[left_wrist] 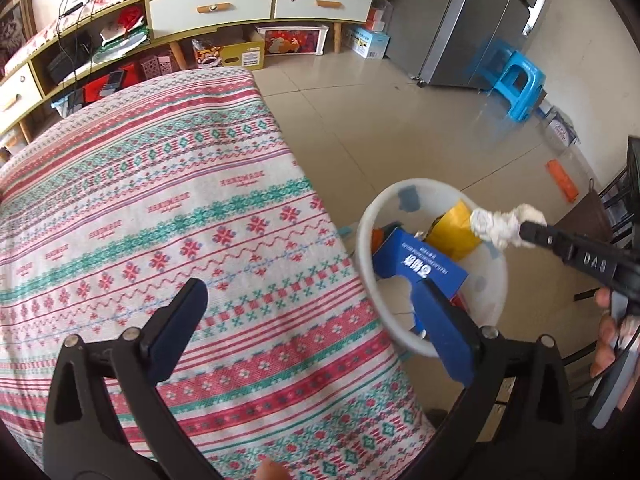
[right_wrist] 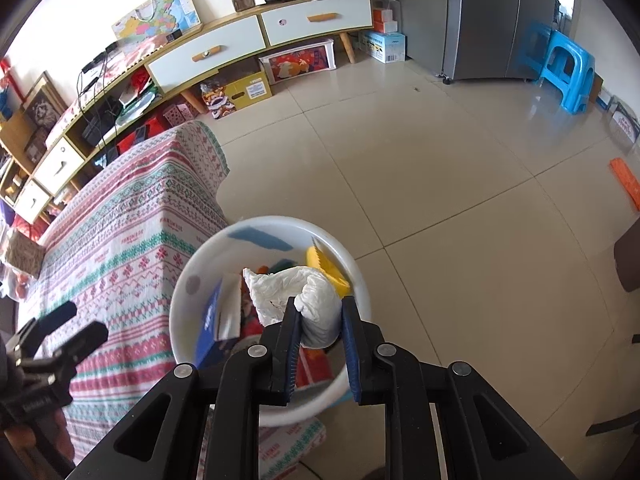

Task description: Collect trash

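Observation:
A white trash bin (right_wrist: 360,276) stands on the floor beside the table; it also shows in the left wrist view (left_wrist: 366,248). Inside lie a blue box (left_wrist: 420,266), a yellow wrapper (left_wrist: 456,232) and other scraps. My right gripper (right_wrist: 320,316) is shut on a crumpled white tissue (right_wrist: 296,292) and holds it over the bin's opening; in the left wrist view the tissue (left_wrist: 500,224) hangs above the bin at the gripper's tip. My left gripper (left_wrist: 312,316) is open and empty above the table's right edge; it also shows in the right wrist view (right_wrist: 76,324).
The table carries a patterned red, green and white cloth (left_wrist: 160,220). A long TV cabinet (right_wrist: 240,44) stands at the back, with boxes under it. A grey fridge (right_wrist: 488,16) and a blue stool (right_wrist: 568,68) stand far right. An orange item (right_wrist: 626,184) lies on the tiled floor.

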A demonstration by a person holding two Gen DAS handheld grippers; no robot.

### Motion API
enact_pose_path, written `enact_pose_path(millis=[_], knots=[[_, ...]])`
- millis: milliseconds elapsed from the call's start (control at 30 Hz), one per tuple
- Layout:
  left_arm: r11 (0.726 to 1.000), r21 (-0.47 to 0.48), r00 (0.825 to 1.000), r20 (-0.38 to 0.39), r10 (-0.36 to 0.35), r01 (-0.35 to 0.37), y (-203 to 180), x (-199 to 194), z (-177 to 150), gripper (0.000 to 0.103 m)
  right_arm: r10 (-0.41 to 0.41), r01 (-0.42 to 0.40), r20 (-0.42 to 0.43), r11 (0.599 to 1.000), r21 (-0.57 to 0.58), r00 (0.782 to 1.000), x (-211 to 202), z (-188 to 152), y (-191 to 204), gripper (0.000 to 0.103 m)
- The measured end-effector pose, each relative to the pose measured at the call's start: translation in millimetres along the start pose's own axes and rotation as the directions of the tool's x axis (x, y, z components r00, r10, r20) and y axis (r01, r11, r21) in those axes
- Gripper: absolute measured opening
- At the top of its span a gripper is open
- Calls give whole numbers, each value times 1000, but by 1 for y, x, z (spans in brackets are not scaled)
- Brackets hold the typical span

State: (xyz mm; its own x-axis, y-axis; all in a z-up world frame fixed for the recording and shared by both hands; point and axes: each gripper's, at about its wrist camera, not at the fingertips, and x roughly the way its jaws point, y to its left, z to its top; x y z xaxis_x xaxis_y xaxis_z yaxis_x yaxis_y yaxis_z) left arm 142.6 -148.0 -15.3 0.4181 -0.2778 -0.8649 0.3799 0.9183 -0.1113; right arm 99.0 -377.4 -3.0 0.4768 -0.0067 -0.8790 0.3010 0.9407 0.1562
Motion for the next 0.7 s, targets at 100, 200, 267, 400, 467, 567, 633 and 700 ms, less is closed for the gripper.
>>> enact_pose_path(millis=[100,200,267,400,467,567,633,700], knots=[[1000,1,1000,-15,20,-20,8,-3,-4,102,9,-9,-15,999,31,1000,8,4,6,46],[999,-4,999,-19,36,-36,14,-8,-7,102,21,-20,-5,998,57,1000,6,6,9,60],[999,-7,999,-21,43,-43,18,-13,-10,102,30,-31,5,998,59,1000,2,6,13,61],[998,-12,997,-24,69,-69,24,-23,-17,102,27,-28,26,999,31,999,-10,2,26,68],[997,-22,997,-26,79,-80,29,-30,-22,102,27,-28,29,999,17,999,-14,-2,31,70],[995,-40,996,-23,88,-89,35,-38,-28,102,35,-35,29,999,5,999,-21,-10,37,72],[994,-56,996,-21,88,-89,40,-45,-33,102,42,-42,28,999,-1,999,-26,-16,42,73],[994,-71,996,-22,85,-87,42,-52,-37,102,51,-51,28,999,-11,998,-31,-22,46,74]])
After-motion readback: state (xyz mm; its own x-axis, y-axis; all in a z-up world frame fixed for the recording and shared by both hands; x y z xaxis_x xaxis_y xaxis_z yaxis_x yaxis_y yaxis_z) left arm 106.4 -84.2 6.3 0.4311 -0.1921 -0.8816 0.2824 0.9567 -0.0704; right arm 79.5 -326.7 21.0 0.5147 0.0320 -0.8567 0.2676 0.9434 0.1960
